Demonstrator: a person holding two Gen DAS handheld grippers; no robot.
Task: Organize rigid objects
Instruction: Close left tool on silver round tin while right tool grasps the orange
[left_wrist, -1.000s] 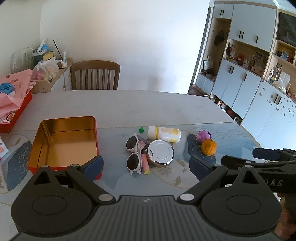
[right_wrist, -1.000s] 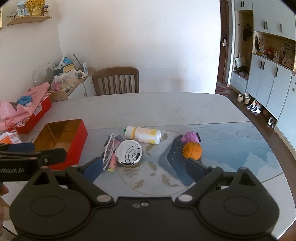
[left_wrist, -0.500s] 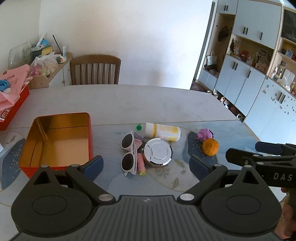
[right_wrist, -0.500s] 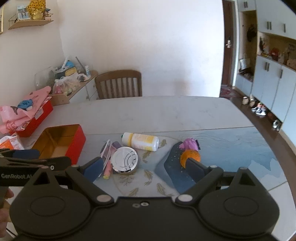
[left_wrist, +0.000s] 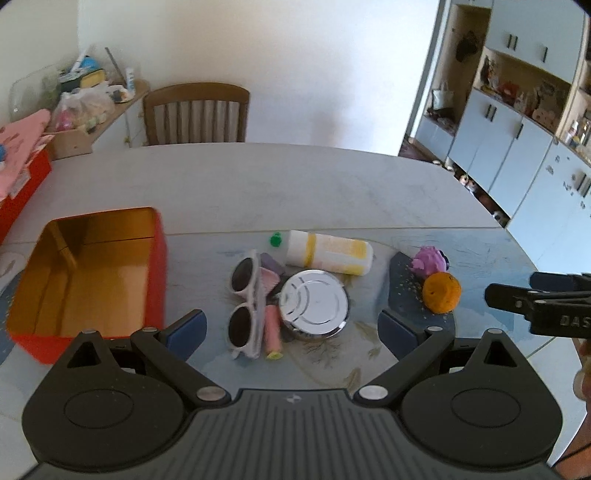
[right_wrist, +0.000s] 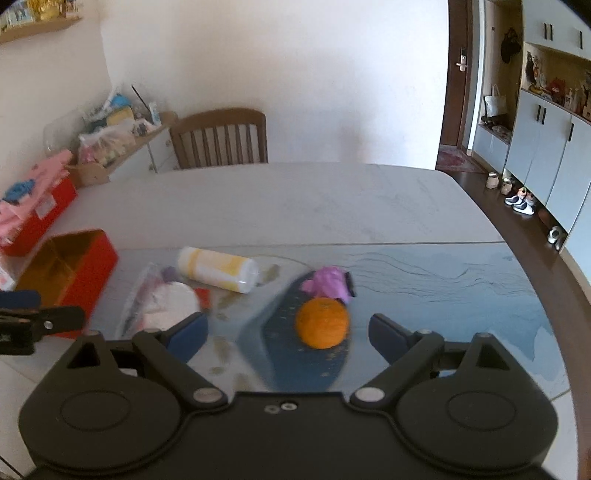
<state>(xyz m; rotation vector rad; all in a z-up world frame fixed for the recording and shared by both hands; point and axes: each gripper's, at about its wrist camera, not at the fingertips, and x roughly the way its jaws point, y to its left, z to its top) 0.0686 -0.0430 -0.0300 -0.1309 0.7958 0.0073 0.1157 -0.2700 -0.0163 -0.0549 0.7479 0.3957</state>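
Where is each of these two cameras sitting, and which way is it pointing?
Left wrist: on the left gripper, facing sunglasses and round tin; open fingers show.
Right wrist: on the right gripper, facing the orange; open fingers show.
Shared: orange, bottle, red box, chair.

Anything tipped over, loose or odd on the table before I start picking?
The white and yellow bottle lies on its side, and a small green cap sits loose just beside its end. The sunglasses are jammed against the round silver tin. No spill visible.
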